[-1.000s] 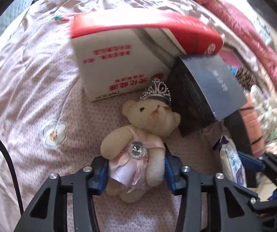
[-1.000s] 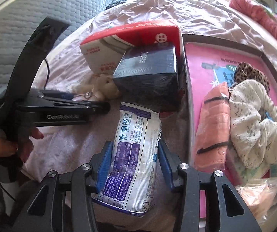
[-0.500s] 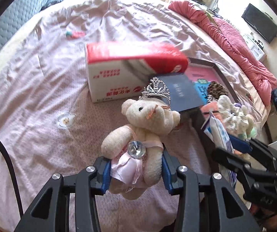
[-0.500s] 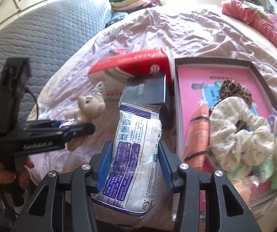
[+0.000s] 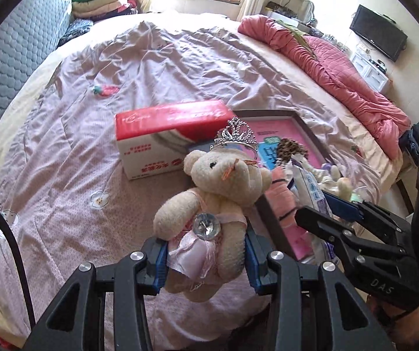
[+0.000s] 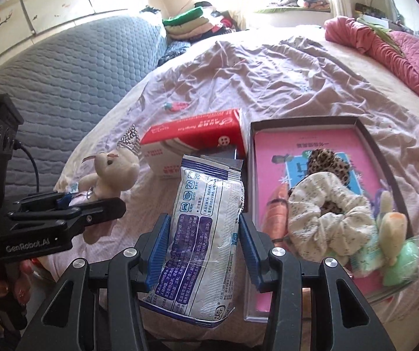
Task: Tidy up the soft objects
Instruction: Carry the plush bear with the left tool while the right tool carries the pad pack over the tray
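Note:
A cream teddy bear (image 5: 218,193) with a silver tiara and pink dress hangs above the bed, and my left gripper (image 5: 206,259) is shut on its lower body. From the right wrist the same teddy bear (image 6: 113,172) shows at the left, held in the left gripper (image 6: 92,204). My right gripper (image 6: 203,245) is shut on a white and blue tissue pack (image 6: 206,228), lifted off the bed. That tissue pack (image 5: 311,187) and the right gripper (image 5: 326,207) appear at the right of the left wrist view. A dark-rimmed box (image 6: 303,122) with a pink bottom holds scrunchies (image 6: 326,213) and soft toys.
A red and white carton (image 5: 162,143) lies on the pink bedsheet (image 5: 180,67) left of the box, with a dark box (image 6: 227,155) in front of it. A red quilt (image 5: 341,64) runs along the far right. A grey padded headboard (image 6: 72,73) stands at the left.
Both grippers have risen from the bed with their loads, the teddy bear and the tissue pack. More of the bed and room shows, and the boxes look smaller and farther.

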Demonstrator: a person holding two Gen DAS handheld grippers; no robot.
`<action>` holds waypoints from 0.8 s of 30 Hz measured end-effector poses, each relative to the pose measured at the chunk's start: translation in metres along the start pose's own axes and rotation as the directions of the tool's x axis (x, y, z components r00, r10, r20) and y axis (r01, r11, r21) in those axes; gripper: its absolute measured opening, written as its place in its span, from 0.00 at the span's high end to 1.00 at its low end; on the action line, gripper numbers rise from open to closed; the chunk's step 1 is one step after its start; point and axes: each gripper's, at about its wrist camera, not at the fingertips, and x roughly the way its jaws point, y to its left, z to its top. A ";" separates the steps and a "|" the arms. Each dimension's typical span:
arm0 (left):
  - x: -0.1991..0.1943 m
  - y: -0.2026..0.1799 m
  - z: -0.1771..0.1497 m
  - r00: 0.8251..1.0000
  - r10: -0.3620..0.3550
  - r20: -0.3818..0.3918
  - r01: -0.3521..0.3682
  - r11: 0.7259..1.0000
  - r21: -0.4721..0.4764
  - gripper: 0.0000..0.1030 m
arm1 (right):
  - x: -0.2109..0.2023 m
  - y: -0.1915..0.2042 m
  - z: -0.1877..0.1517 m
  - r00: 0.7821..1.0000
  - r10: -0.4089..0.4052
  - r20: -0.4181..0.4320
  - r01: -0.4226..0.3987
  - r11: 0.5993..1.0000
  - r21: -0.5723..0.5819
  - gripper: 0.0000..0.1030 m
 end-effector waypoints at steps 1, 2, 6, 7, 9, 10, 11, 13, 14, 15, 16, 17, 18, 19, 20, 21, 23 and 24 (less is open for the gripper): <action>-0.002 -0.003 0.001 1.000 -0.001 0.006 0.001 1.000 0.006 0.58 | -0.006 -0.002 0.001 1.000 -0.004 0.012 0.004 1.000 0.001 0.53; -0.005 -0.007 0.002 1.000 -0.003 0.010 0.003 1.000 0.012 0.58 | -0.010 -0.003 0.001 1.000 -0.006 0.021 0.006 1.000 0.003 0.53; -0.012 -0.024 0.006 1.000 -0.011 0.024 0.010 0.999 0.032 0.58 | -0.028 -0.014 0.003 0.998 -0.024 0.051 0.023 1.000 0.020 0.53; -0.013 -0.030 0.007 1.000 -0.011 0.028 0.010 0.999 0.042 0.58 | -0.032 -0.018 0.002 0.998 -0.030 0.058 0.028 0.999 0.025 0.53; -0.011 -0.039 0.009 1.000 -0.017 0.025 0.016 0.998 0.053 0.58 | -0.038 -0.026 0.002 0.997 -0.041 0.068 0.039 0.999 0.035 0.53; -0.010 -0.044 0.010 0.999 -0.023 0.025 0.021 0.998 0.057 0.58 | -0.042 -0.032 0.001 0.996 -0.055 0.071 0.052 0.998 0.043 0.53; -0.008 -0.050 0.012 0.999 -0.029 0.022 0.028 0.998 0.062 0.58 | -0.045 -0.037 0.000 0.995 -0.064 0.075 0.061 0.997 0.049 0.53; -0.002 -0.062 0.013 0.999 -0.040 0.008 0.040 0.996 0.076 0.58 | -0.051 -0.050 -0.002 0.993 -0.086 0.078 0.080 0.994 0.068 0.53; 0.003 -0.069 0.014 0.999 -0.051 0.002 0.051 0.995 0.083 0.58 | -0.052 -0.055 -0.004 0.992 -0.097 0.078 0.092 0.993 0.076 0.53; 0.006 -0.073 0.014 0.998 -0.058 -0.003 0.058 0.994 0.088 0.58 | -0.054 -0.061 -0.005 0.991 -0.110 0.075 0.103 0.991 0.082 0.53; 0.012 -0.079 0.015 0.998 -0.064 -0.016 0.065 0.994 0.093 0.58 | -0.056 -0.067 -0.006 0.990 -0.120 0.075 0.114 0.990 0.087 0.53; 0.018 -0.085 0.015 0.997 -0.068 -0.027 0.071 0.993 0.099 0.58 | -0.057 -0.074 -0.008 0.988 -0.136 0.071 0.129 0.988 0.090 0.53; 0.023 -0.089 0.015 0.997 -0.072 -0.034 0.075 0.992 0.105 0.58 | -0.057 -0.080 -0.009 0.987 -0.147 0.065 0.140 0.986 0.095 0.53; 0.029 -0.094 0.015 0.996 -0.076 -0.047 0.081 0.991 0.110 0.58 | -0.058 -0.085 -0.010 0.986 -0.154 0.063 0.147 0.984 0.102 0.53; 0.037 -0.099 0.016 0.995 -0.079 -0.062 0.086 0.990 0.114 0.58 | -0.059 -0.090 -0.012 0.985 -0.161 0.061 0.153 0.982 0.110 0.53; 0.041 -0.102 0.016 0.994 -0.081 -0.069 0.088 0.989 0.116 0.58 | -0.059 -0.096 -0.014 0.984 -0.166 0.060 0.158 0.980 0.118 0.53; 0.055 -0.110 0.017 0.992 -0.080 -0.095 0.091 0.988 0.123 0.58 | -0.059 -0.107 -0.016 0.984 -0.171 0.053 0.162 0.977 0.141 0.53; 0.061 -0.112 0.018 0.991 -0.080 -0.106 0.093 0.988 0.123 0.58 | -0.058 -0.112 -0.017 0.984 -0.173 0.050 0.164 0.975 0.151 0.53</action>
